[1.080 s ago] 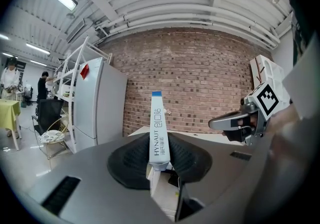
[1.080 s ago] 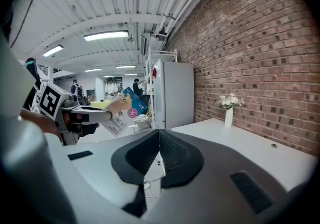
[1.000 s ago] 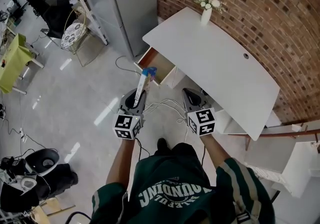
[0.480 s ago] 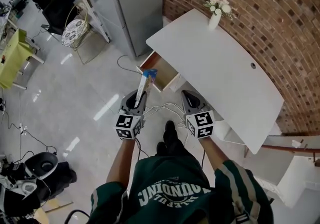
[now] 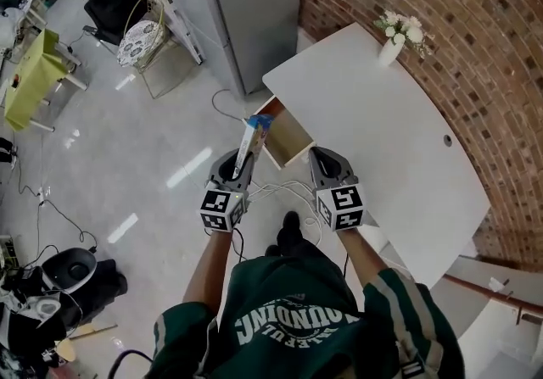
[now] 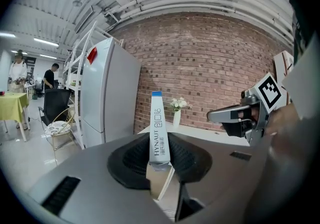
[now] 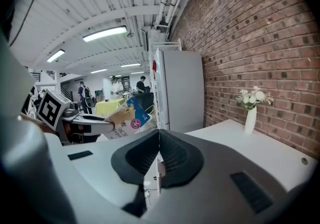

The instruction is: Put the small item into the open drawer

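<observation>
A slim white box with a blue top (image 5: 252, 138) stands clamped in my left gripper (image 5: 240, 164), its tip close to the near left corner of the open wooden drawer (image 5: 287, 133) under the white table (image 5: 382, 131). In the left gripper view the box (image 6: 157, 128) rises upright between the pads of the left gripper (image 6: 159, 163). My right gripper (image 5: 327, 162) hovers shut and empty just right of the drawer, over the table's front edge. The right gripper view shows that gripper (image 7: 159, 160) with jaws together and the held box (image 7: 127, 118) off to the left.
A white vase of flowers (image 5: 397, 38) stands at the table's far end by the brick wall. A tall grey fridge (image 5: 254, 4) stands left of the table. White cables (image 5: 280, 192) lie on the floor under my grippers. A wire chair (image 5: 140, 40) stands at far left.
Both grippers have moved forward toward the table. The box tip now sits right by the drawer, and the right gripper has come over the table's edge.
</observation>
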A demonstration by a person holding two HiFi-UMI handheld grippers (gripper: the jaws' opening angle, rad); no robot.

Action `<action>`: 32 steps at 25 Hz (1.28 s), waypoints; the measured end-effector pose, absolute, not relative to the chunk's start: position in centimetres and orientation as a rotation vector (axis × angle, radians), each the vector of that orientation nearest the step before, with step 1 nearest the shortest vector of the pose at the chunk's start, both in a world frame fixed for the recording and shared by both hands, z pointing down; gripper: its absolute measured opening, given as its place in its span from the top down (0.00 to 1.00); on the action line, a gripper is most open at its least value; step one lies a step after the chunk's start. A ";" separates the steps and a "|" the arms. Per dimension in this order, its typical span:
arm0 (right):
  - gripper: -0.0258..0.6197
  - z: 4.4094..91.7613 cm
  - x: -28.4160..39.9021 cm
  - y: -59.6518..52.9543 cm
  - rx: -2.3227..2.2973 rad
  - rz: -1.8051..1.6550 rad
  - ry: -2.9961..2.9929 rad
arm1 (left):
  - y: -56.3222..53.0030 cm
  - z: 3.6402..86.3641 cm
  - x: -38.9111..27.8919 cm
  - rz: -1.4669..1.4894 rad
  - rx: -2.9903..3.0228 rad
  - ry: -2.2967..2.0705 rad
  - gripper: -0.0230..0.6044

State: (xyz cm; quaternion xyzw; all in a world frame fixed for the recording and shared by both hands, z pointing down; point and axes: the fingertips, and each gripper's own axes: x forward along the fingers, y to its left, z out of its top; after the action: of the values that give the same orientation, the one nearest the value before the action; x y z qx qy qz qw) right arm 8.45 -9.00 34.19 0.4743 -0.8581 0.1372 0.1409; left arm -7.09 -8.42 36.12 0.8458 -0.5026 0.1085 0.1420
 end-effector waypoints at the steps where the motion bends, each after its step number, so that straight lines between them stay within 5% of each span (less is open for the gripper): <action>1: 0.92 34.2 8.5 -9.6 1.358 0.400 -2.485 | -8.8 36.3 -7.0 0.325 2.434 -1.456 0.81; 32: 0.92 41.3 3.3 -16.1 1.170 0.459 -2.471 | -14.7 45.4 -9.2 0.542 2.416 -1.360 0.81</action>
State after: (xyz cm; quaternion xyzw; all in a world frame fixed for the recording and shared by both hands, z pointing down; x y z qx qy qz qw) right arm 3.35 -16.05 41.26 0.4149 -0.8761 0.1626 0.1838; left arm -9.16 -14.69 45.36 0.8447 -0.4753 0.1894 0.1576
